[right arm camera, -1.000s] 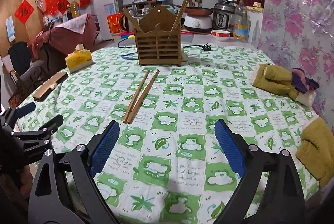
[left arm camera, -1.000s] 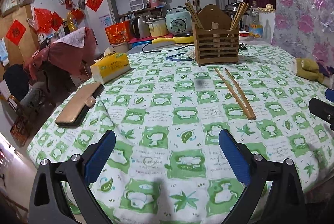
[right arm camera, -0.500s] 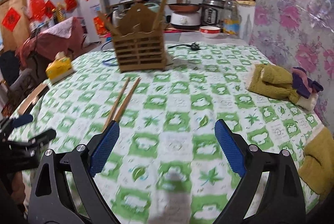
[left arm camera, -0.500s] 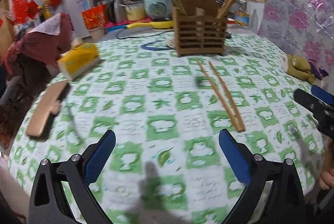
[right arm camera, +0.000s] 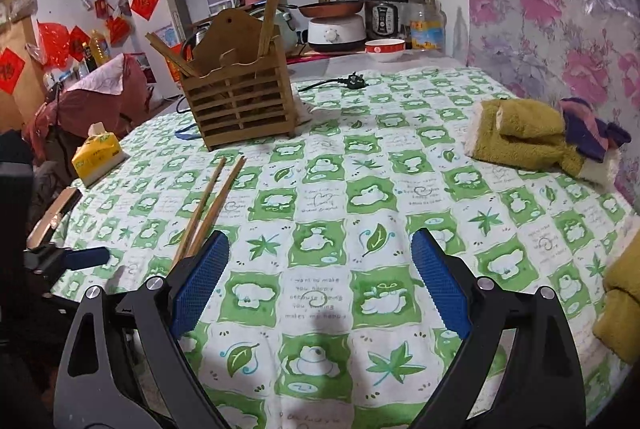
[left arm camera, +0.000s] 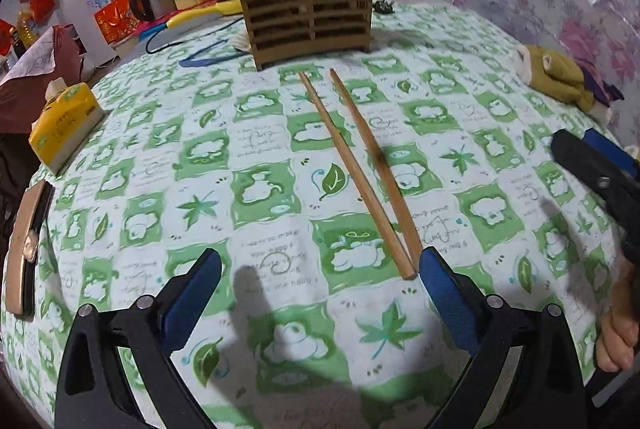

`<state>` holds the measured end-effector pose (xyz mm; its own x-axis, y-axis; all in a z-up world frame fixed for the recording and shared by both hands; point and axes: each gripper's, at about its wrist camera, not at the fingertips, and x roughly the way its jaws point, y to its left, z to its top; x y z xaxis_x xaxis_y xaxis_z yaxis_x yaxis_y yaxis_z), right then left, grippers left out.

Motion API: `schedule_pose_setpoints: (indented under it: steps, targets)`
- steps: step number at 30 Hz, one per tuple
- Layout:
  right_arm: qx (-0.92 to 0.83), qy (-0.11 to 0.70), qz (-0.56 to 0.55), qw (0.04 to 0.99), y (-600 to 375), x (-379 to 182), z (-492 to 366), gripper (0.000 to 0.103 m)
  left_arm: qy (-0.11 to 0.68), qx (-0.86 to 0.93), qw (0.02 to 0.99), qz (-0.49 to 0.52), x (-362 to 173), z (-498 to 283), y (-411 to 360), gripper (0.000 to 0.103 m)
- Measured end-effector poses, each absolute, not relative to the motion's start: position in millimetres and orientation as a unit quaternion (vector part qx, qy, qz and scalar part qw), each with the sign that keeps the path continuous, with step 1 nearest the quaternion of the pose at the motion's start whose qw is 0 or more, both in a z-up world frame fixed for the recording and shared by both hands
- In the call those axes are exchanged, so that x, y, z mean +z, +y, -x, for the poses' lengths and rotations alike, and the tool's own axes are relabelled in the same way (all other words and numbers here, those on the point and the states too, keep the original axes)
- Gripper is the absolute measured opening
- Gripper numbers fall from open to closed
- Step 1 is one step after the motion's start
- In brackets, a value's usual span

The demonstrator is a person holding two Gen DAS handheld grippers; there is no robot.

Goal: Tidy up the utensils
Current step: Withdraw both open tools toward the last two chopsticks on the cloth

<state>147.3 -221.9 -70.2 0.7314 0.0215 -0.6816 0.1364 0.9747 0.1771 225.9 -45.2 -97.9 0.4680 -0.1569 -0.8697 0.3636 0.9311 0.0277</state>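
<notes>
Two wooden chopsticks (left arm camera: 356, 169) lie side by side on the green-and-white tablecloth (left arm camera: 248, 189), pointing at a slatted wooden utensil holder (left arm camera: 308, 13) that holds other chopsticks. My left gripper (left arm camera: 320, 265) is open and empty, low over the cloth; the chopsticks' near ends lie just inside its right finger. My right gripper (right arm camera: 320, 253) is open and empty; the chopsticks (right arm camera: 208, 205) run behind its left finger, and the holder (right arm camera: 240, 105) stands beyond. The right gripper also shows at the left wrist view's right edge (left arm camera: 592, 169).
A yellow tissue pack (left arm camera: 64, 125) and a flat brown case (left arm camera: 24, 249) lie at the table's left edge. Folded olive towels (right arm camera: 524, 133) lie at the right. A power plug and cable (right arm camera: 352, 81) lie behind the holder. Kitchen appliances stand beyond the table.
Both grippers have moved forward and lower over the table. The chopsticks and holder look much nearer; the chopsticks' near ends now sit between my left gripper's fingers.
</notes>
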Motion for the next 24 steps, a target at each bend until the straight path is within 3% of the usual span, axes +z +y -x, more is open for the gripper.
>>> schedule_pose_setpoints:
  steps: [13,18,24]
  targets:
    - [0.000,0.383,-0.134,0.914,-227,-78,-154,0.090,0.487,-0.055,0.864,-0.115,-99,-253,12,0.097]
    - [0.052,0.408,-0.073,0.908,-197,-79,-158,0.090,0.514,-0.066,0.855,-0.027,-101,-263,41,0.097]
    - [0.106,0.425,0.031,0.898,-147,-83,-157,0.087,0.505,-0.074,0.860,-0.024,-98,-261,41,0.097]
